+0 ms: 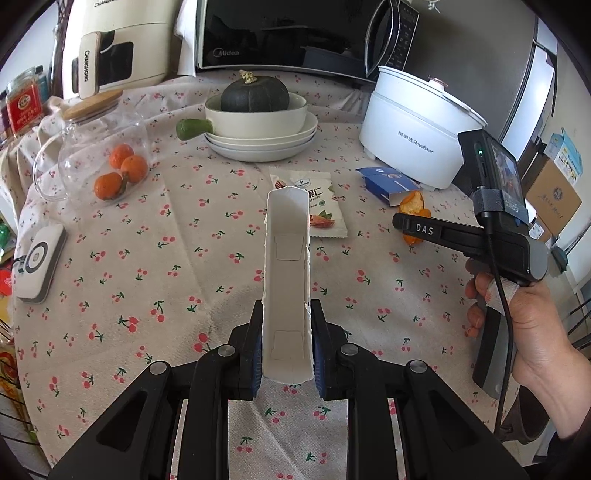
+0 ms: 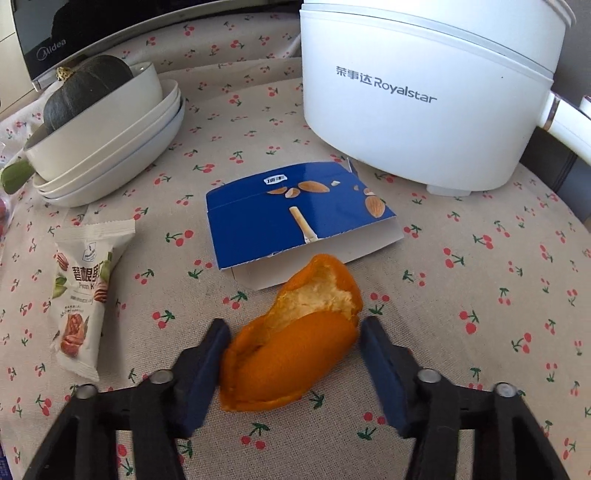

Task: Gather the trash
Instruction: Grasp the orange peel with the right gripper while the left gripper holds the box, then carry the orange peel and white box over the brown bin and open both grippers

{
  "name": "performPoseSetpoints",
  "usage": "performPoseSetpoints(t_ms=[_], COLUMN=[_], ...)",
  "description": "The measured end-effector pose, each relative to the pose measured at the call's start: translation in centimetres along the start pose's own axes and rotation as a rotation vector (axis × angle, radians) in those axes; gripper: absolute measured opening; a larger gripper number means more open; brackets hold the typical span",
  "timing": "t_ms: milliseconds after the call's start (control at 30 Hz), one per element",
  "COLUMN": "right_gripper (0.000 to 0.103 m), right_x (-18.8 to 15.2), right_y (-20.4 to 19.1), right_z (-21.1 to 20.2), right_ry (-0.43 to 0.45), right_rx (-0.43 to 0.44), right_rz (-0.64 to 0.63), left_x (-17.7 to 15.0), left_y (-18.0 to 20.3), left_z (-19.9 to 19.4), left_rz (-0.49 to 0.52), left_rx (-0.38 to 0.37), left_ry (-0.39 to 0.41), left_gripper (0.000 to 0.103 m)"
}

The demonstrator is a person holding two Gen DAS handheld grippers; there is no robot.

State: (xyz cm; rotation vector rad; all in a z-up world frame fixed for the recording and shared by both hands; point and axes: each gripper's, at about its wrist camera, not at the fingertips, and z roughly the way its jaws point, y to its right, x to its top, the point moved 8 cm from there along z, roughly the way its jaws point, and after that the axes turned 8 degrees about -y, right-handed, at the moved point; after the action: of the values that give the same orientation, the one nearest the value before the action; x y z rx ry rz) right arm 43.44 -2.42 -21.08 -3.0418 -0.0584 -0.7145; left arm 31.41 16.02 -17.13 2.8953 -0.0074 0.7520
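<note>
My left gripper [image 1: 286, 343] is shut on a long white cardboard box piece [image 1: 287, 266] and holds it above the table. My right gripper [image 2: 293, 328] is open around an orange peel [image 2: 291, 347] that lies on the cloth; the left finger touches it, the right one stands a little apart. In the left wrist view the right gripper [image 1: 410, 227] shows at the right beside the peel [image 1: 413, 206]. A torn blue snack box [image 2: 295, 214] lies just beyond the peel. A white nut packet [image 2: 83, 291] lies to the left, also in the left wrist view [image 1: 317, 206].
A white Royalstar pot [image 2: 424, 92] stands at the back right. Stacked white bowls [image 2: 110, 147] hold a dark squash [image 2: 85, 88]. A microwave [image 1: 295, 33] stands behind. A glass jar [image 1: 99, 155] with tangerines and a white device [image 1: 38, 258] sit at the left.
</note>
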Motion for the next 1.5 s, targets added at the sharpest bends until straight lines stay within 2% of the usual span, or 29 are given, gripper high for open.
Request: performPoseSetpoints(t_ms=[100,300,600,867,1267,1500], right_gripper=[0.035,0.027,0.026,0.026,0.026,0.026], right_x=[-0.8,-4.0,-8.6,-12.7,-19.2,-21.5], right_y=[0.1,1.4,5.0,9.5,15.1,18.8], right_z=[-1.1,-4.2,-10.6,-15.9,-20.2,-20.8], right_ry=[-0.002,-0.032,-0.045,-0.046,-0.089,-0.112], right_rx=[0.027,0.063,0.128,0.120,0.075,0.036], right_rz=[-0.019,-0.050,-0.044,-0.050,-0.048,-0.020], left_x=[-0.2,-0.7,-4.0,-6.9,-10.8,-12.2], left_y=[0.3,2.5,6.3,10.5,18.4,23.5], left_z=[-0.3,-2.2,-6.2,-8.8,-8.9,-7.9], left_rz=[-0.011,-0.005,0.023,0.049,0.136,0.227], left_rx=[0.004,-0.001,0.002,-0.025,-0.088,-0.138], left_ry=[0.000,0.003,-0.010,-0.011,-0.050,-0.086], left_gripper=[0.022,0.022,0.023,0.023,0.023,0.023])
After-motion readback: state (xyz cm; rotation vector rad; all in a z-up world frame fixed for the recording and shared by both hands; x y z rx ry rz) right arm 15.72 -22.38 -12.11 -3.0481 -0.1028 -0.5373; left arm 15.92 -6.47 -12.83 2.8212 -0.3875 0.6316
